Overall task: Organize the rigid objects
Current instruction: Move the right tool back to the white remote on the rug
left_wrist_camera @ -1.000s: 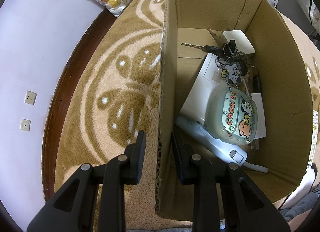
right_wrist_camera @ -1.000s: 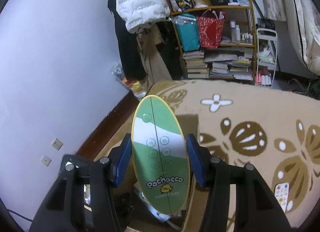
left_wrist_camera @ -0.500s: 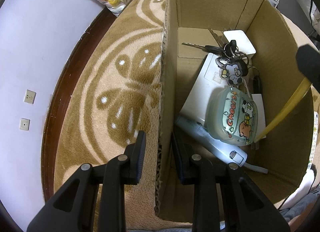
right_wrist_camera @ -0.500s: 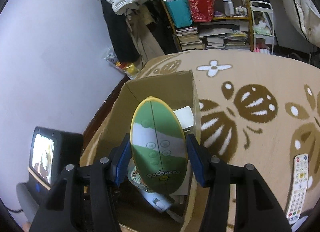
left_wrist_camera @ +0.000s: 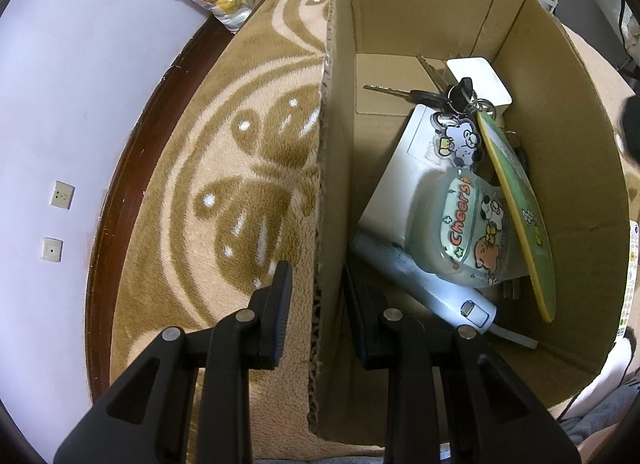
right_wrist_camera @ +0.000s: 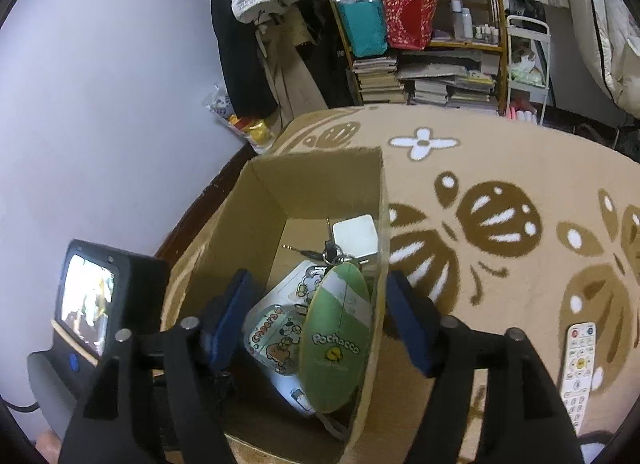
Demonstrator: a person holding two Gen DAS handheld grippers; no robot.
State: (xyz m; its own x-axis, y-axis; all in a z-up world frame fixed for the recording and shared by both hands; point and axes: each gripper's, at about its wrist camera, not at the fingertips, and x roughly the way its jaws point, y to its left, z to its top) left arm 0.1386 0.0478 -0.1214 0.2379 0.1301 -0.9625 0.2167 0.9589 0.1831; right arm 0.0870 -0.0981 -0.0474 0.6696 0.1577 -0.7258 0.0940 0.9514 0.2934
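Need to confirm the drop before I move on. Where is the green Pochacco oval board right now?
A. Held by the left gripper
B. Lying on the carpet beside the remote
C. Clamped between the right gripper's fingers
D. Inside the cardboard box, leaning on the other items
D: the green Pochacco board sits inside the cardboard box, leaning on the other items, while the right gripper stands open above it, fingers clear of its edges.

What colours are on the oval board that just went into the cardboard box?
The yellow-rimmed oval Pochacco board is green with a white band; the right wrist view shows it best.
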